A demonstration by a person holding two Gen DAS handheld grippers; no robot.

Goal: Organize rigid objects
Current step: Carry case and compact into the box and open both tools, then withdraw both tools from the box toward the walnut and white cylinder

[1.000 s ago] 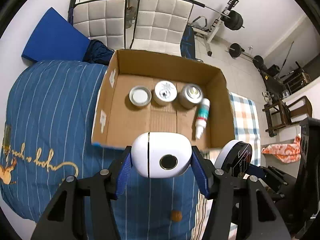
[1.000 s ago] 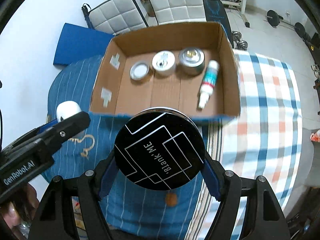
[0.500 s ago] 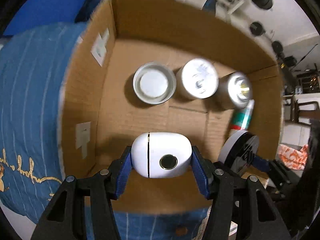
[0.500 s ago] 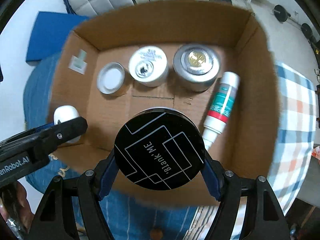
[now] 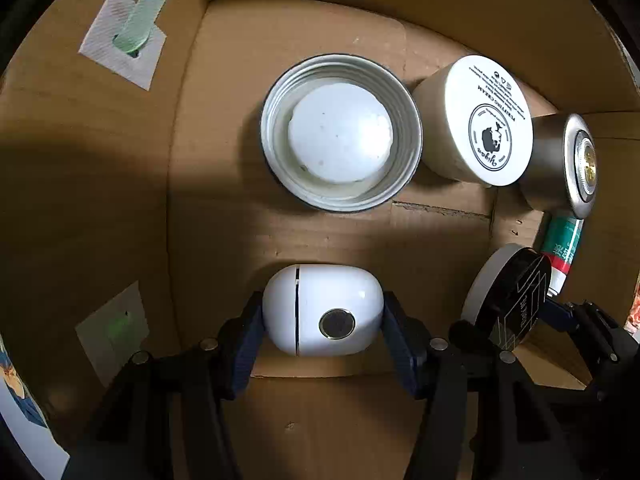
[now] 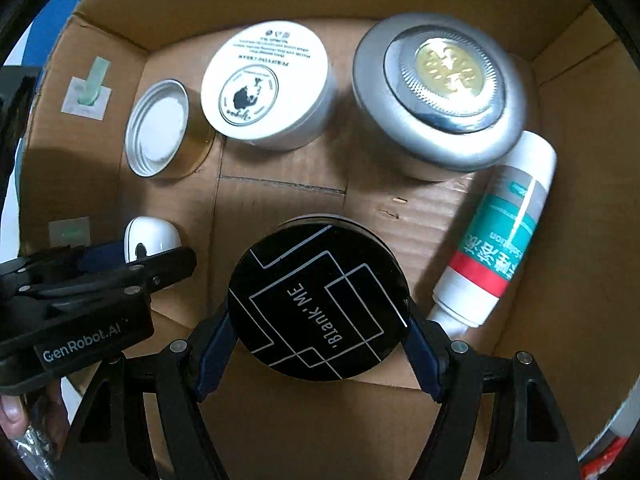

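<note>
inside the cardboard box (image 6: pixel 568 200), left to right: the left gripper (image 5: pixel 323 322) is clenched on a white oval case (image 5: pixel 320 312) low over the box floor near the left wall; beyond it an open metal lid (image 5: pixel 340 132) lies rim-up, a white cream jar (image 6: pixel 266 84) just beside it, then a silver round tin (image 6: pixel 438 92); the right gripper (image 6: pixel 318 306) grasps a black round tin (image 6: pixel 318 300) by its sides; a white tube (image 6: pixel 500 232) lies slanted at far right, its top touching the silver tin.

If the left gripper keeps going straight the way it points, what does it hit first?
Probably the bare floor of the cardboard box: the left gripper, shut on the white case, points down at it, short of the open tin.
</note>
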